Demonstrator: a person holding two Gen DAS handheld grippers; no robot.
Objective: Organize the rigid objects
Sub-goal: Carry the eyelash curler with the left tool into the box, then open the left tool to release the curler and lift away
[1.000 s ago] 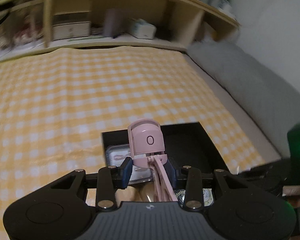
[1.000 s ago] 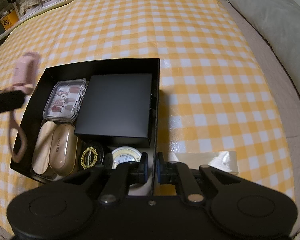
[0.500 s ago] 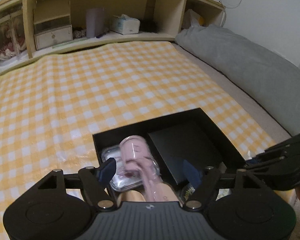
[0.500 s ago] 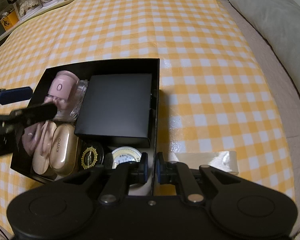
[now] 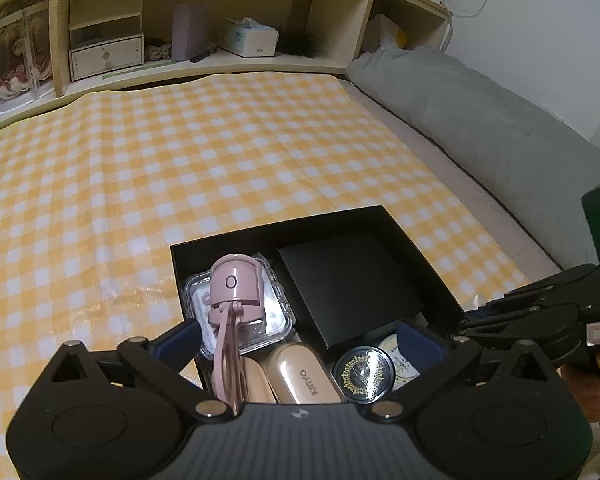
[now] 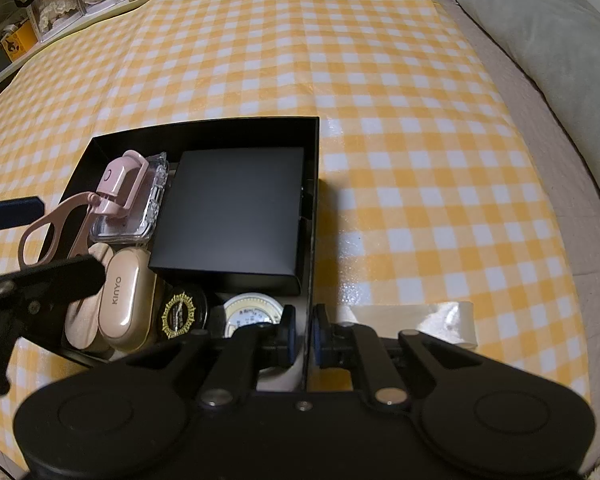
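A pink eyelash curler [image 5: 236,292] lies in the black box [image 5: 276,232], its head on a clear nail case [image 6: 140,220] and its handles sticking out over the box's left wall. My left gripper [image 5: 300,336] straddles the handles; its jaws are opening and the pads do not touch the curler. My right gripper [image 6: 304,334] is shut on the box's right wall near the front corner. The box also holds a smaller black box [image 6: 236,208], a beige KINYO case [image 6: 124,300], and two round tins [image 6: 182,312].
The box sits on a yellow checked cloth [image 6: 380,80]. A strip of pale tape [image 6: 440,316] lies just right of the box. A grey cushion [image 5: 480,112] runs along the right side, and wooden shelves [image 5: 180,40] with small items stand at the back.
The left gripper went from shut on the curler to wide open, and the curler dropped onto the clear case in the box. The right gripper has not moved.
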